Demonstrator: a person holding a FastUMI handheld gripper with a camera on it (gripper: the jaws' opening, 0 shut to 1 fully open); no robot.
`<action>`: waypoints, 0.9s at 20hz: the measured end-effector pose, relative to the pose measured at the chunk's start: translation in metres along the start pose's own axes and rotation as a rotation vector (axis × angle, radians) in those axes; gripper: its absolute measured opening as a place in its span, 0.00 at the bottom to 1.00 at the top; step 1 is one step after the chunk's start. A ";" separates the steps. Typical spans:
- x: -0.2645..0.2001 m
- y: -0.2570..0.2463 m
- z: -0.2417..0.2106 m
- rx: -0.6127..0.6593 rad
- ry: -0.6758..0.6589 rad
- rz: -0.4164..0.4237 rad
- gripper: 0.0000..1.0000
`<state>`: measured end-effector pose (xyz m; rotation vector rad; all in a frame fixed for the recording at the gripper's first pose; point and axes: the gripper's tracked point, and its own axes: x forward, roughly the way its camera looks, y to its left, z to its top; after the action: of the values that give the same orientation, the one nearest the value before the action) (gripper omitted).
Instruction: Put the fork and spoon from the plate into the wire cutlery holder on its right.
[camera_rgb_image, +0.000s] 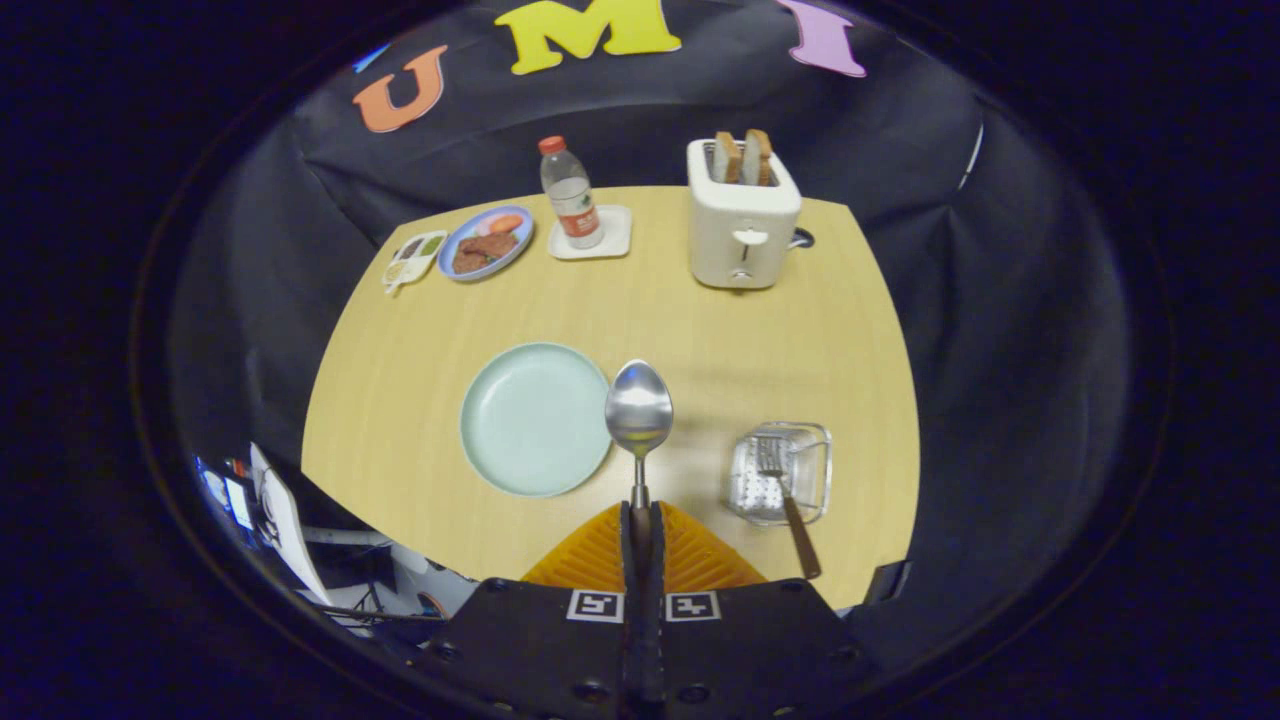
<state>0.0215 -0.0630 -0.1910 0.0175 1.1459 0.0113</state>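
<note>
My gripper (643, 520) is shut on the handle of a metal spoon (639, 412), whose bowl sticks out ahead of the fingers, high above the table. Below and left of the spoon lies the pale green plate (530, 425), bare. To the right of the fingers stands the wire cutlery holder (782, 472). A fork (785, 500) with a brown handle rests in the holder, tines down inside it and the handle leaning out over its near rim.
At the back of the wooden table (700, 330) stand a white toaster (742, 218) with two bread slices, a water bottle (571, 195) on a white coaster, a blue plate of food (486, 243) and a small sauce dish (412, 257).
</note>
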 end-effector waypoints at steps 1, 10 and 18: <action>-0.004 -0.013 -0.003 0.015 0.009 -0.014 0.01; 0.004 -0.086 -0.037 0.140 0.235 -0.028 0.01; 0.022 -0.093 -0.040 0.203 0.346 0.000 0.01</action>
<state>-0.0058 -0.1555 -0.2294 0.2031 1.4893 -0.1055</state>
